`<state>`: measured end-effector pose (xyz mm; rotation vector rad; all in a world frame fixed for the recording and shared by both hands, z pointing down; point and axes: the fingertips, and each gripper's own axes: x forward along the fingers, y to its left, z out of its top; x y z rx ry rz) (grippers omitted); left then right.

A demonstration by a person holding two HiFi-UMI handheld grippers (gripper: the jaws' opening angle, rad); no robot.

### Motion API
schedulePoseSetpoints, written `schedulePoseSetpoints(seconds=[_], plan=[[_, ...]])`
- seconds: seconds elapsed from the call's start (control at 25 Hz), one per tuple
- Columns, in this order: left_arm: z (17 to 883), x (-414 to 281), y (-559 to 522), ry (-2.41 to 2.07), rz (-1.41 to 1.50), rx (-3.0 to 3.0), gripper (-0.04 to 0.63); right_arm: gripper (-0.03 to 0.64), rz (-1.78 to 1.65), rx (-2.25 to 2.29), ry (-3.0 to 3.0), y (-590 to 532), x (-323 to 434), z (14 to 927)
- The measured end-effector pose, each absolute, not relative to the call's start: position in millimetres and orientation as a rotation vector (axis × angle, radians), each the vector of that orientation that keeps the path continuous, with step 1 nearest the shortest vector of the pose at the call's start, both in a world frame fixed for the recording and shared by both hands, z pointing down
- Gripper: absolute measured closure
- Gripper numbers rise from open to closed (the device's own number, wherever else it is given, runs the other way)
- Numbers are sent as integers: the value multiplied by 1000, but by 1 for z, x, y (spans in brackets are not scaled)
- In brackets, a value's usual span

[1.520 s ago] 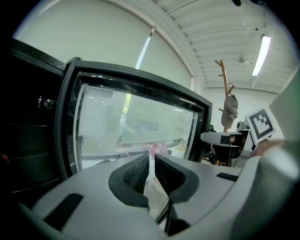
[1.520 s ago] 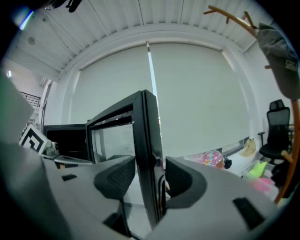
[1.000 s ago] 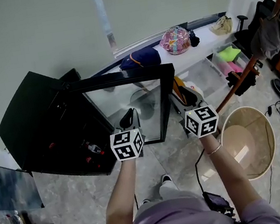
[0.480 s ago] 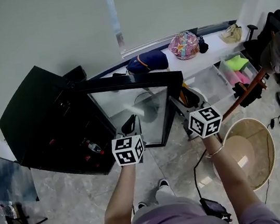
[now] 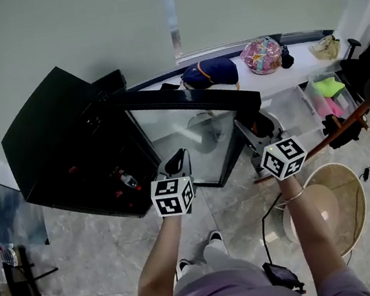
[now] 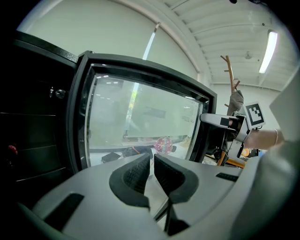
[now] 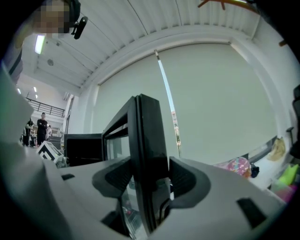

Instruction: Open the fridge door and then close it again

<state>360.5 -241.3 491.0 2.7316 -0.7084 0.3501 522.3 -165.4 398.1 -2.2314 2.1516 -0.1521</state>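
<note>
1. Fridge: black, stands on the floor with its cavity open to the room. A bottle with a red cap stands on a lower shelf inside.
2. Door: black frame with a glass pane, swung wide out from the fridge. Its free edge is the far end from the fridge body.
3. Right gripper: at the door's free edge, on the side away from the fridge. In the right gripper view the right gripper straddles the door edge-on. The jaws have just closed in a little, and the pads sit against both faces with no gap showing, so it is grasping the door.
4. Left gripper: in front of the fridge opening, facing the pane and apart from it. In the left gripper view the left gripper is clenched to a thin slit with nothing between the jaws. The door frame is ahead of it and untouched.
5. Ledge: white, runs behind the fridge beyond the open door. On it are a dark blue bag and a pink bag, side by side.
6. Round tub: beige, on the floor well clear of the fridge, past the door's free edge and beside the person's right forearm.
</note>
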Motion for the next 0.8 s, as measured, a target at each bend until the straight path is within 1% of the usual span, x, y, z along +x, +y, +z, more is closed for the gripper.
schedulePoseSetpoints(seconds=[0.4, 0.8], plan=[[492, 327, -228, -734, 313, 2702, 571, 382, -129, -2295, 2121, -144, 497, 399], [492, 268, -205, -734, 302, 2701, 572, 402, -99, -2405, 2045, -108, 437, 398]])
